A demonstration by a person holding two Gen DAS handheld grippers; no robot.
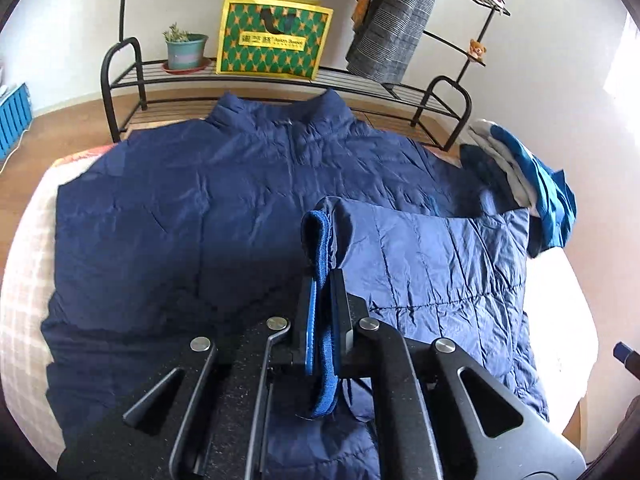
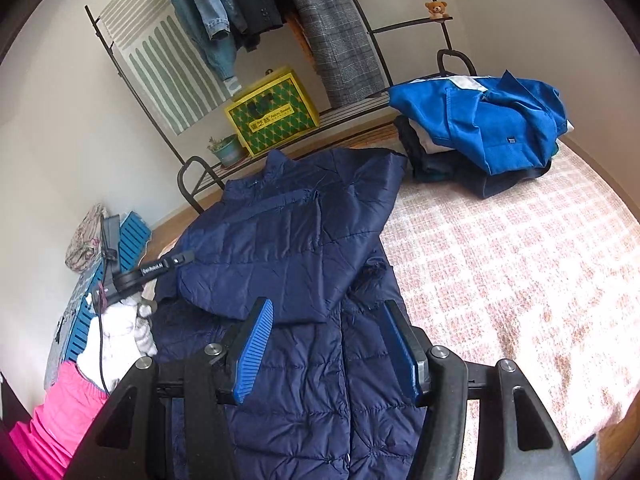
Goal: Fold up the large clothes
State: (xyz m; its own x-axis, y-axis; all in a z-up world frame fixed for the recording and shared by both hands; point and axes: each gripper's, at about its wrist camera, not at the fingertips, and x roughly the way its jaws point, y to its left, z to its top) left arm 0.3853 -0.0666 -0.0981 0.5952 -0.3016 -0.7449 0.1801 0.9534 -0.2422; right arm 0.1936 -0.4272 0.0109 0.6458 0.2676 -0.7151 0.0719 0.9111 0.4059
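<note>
A: Left side first, go.
B: Pink garment (image 2: 56, 416) and blue slatted crate (image 2: 132, 240) at far left. Left gripper (image 1: 322, 308) is clenched on the sleeve cuff (image 1: 320, 248), knit edge pinched between the blue pads (image 1: 309, 320).
A: Jacket?
B: Navy puffer jacket (image 1: 192, 216) lies flat on the checked bedcover (image 2: 520, 280), collar toward the black metal rack (image 1: 124, 64). One sleeve (image 1: 432, 256) is folded across the body.
A: On the rack?
B: Potted plant (image 1: 185, 50), then green-yellow gift bag (image 1: 274, 36), then a grey plaid coat (image 1: 396, 28) hanging, small teddy bear (image 1: 476, 48) on a shelf.
A: Right gripper?
B: Right gripper (image 2: 328, 344) is released, fingers spread above the jacket's lower body, nothing between them.
A: Far right?
B: Pile of clothes (image 2: 480, 132), blue shirt on top, sits on the bedcover just beside the jacket's shoulder.
</note>
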